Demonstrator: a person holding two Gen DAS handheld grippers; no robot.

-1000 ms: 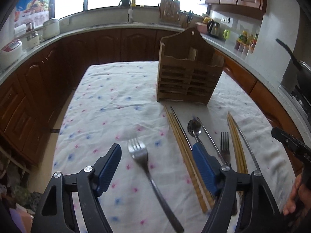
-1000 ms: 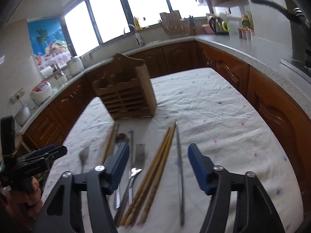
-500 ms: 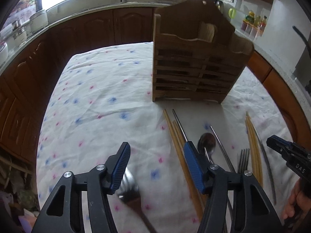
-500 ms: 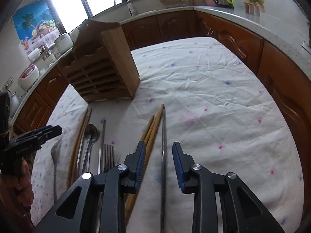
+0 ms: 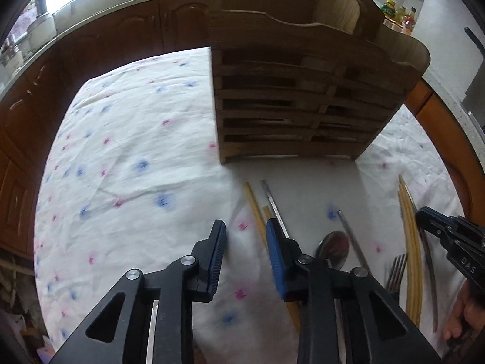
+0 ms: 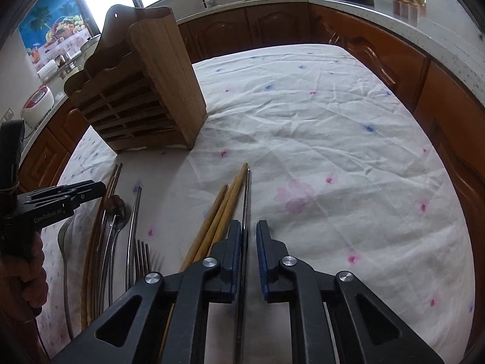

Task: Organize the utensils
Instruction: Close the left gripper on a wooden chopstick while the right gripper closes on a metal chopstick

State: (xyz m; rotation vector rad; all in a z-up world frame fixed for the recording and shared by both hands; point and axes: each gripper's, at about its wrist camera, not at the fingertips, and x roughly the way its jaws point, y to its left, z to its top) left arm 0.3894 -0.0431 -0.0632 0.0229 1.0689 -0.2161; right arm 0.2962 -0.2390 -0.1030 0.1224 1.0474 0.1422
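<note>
1. The right gripper (image 6: 249,236) has its blue pads narrowed around a metal chopstick (image 6: 246,203) lying on the floral tablecloth (image 6: 318,139); whether they touch it cannot be told.
2. The left gripper (image 5: 245,251) hangs with fingers partly spread, pinching nothing, over the cloth.
3. Wooden chopsticks (image 6: 218,218), a fork (image 6: 142,251) and a spoon (image 6: 116,209) lie side by side between the grippers.
4. Beyond them stands the wooden utensil holder (image 5: 303,97), upright.
</note>
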